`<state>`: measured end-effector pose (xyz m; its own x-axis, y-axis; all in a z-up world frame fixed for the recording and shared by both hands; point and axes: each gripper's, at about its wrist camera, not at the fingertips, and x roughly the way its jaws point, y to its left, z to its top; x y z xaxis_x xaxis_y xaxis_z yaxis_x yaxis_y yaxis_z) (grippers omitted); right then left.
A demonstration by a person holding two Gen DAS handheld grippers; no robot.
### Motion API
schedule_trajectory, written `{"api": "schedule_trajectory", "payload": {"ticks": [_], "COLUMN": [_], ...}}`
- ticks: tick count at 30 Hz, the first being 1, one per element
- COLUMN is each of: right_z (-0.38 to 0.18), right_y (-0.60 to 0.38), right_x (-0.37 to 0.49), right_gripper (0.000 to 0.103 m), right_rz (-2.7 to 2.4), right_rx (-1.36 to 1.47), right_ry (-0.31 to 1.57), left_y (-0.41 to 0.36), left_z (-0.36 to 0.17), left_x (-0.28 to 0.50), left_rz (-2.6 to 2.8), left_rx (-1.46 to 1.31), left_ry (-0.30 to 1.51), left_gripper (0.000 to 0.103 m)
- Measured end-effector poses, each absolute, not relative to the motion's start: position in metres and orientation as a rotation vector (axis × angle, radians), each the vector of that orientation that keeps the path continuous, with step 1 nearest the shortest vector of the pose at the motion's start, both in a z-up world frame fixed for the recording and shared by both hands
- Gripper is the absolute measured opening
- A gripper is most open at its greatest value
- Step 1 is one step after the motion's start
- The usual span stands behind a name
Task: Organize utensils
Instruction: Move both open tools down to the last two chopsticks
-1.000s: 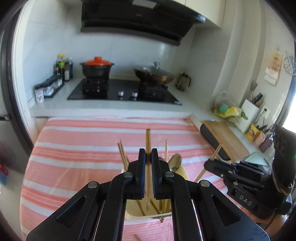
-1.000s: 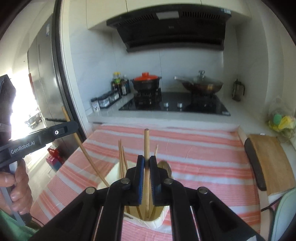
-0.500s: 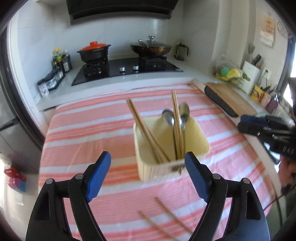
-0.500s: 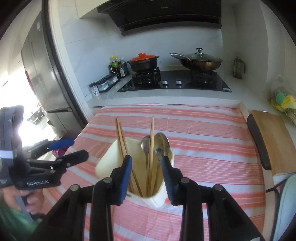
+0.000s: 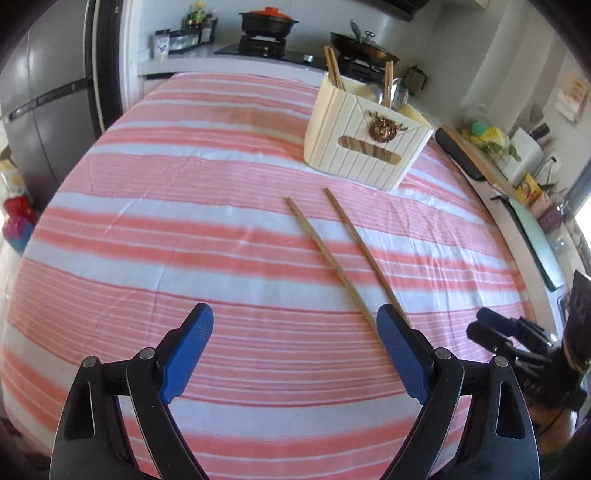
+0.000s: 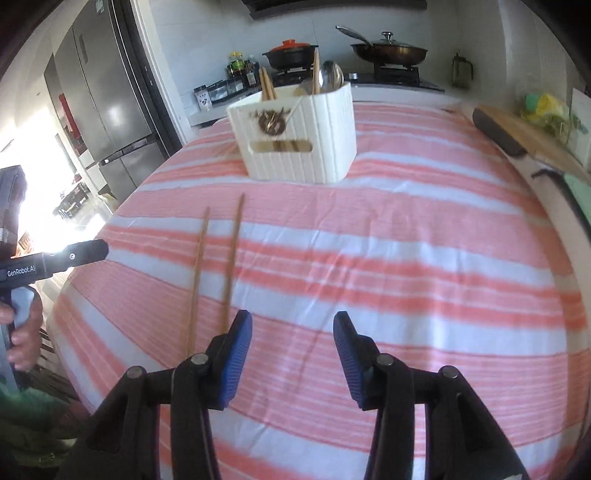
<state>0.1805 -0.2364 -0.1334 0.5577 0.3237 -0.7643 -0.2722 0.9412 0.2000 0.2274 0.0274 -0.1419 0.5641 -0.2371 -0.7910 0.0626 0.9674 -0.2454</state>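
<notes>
A cream utensil holder (image 5: 365,144) (image 6: 295,136) stands on the striped cloth with chopsticks and spoons upright in it. Two loose wooden chopsticks (image 5: 327,258) (image 6: 232,266) lie side by side on the cloth in front of it. My left gripper (image 5: 293,314) hangs low over the cloth with its jaws wide and still opening, nothing between them. The chopsticks' near ends reach its right finger. My right gripper (image 6: 292,319) is also opening and empty, and the chopsticks end just left of its left finger.
The table carries a pink and white striped cloth (image 5: 184,221). Behind it is a counter with a stove, a black pot (image 5: 267,22) and a wok (image 6: 388,48). A fridge (image 6: 107,103) stands left, a cutting board (image 6: 517,129) right.
Both grippers were shut on a chopstick above the holder. They opened, left the chopsticks in the holder, and pulled back and down to the near side of the table.
</notes>
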Motion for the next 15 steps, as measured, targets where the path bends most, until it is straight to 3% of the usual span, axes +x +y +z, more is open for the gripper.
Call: {"api": "schedule_trajectory", "payload": {"ticks": [8,13,15], "right_z": [-0.131,-0.158,-0.168], "right_y": [-0.188,-0.168,-0.165], "right_x": [0.19,0.2,0.202], "right_gripper": [0.044,0.027,0.025], "right_rz": [0.463,0.469,0.459], "right_rx": [-0.06,-0.141,-0.168], "right_ry": [0.906,0.957,0.965], "left_y": [-0.007,-0.018,-0.022], "left_z": [-0.156,-0.174,-0.181], "left_x": [0.249,0.265,0.269], "left_rz": [-0.129,-0.091,-0.07], "left_rx": [-0.184,-0.192,-0.176], "left_ry": [0.93,0.955,0.963], "left_gripper": [0.091,0.089,0.087]}}
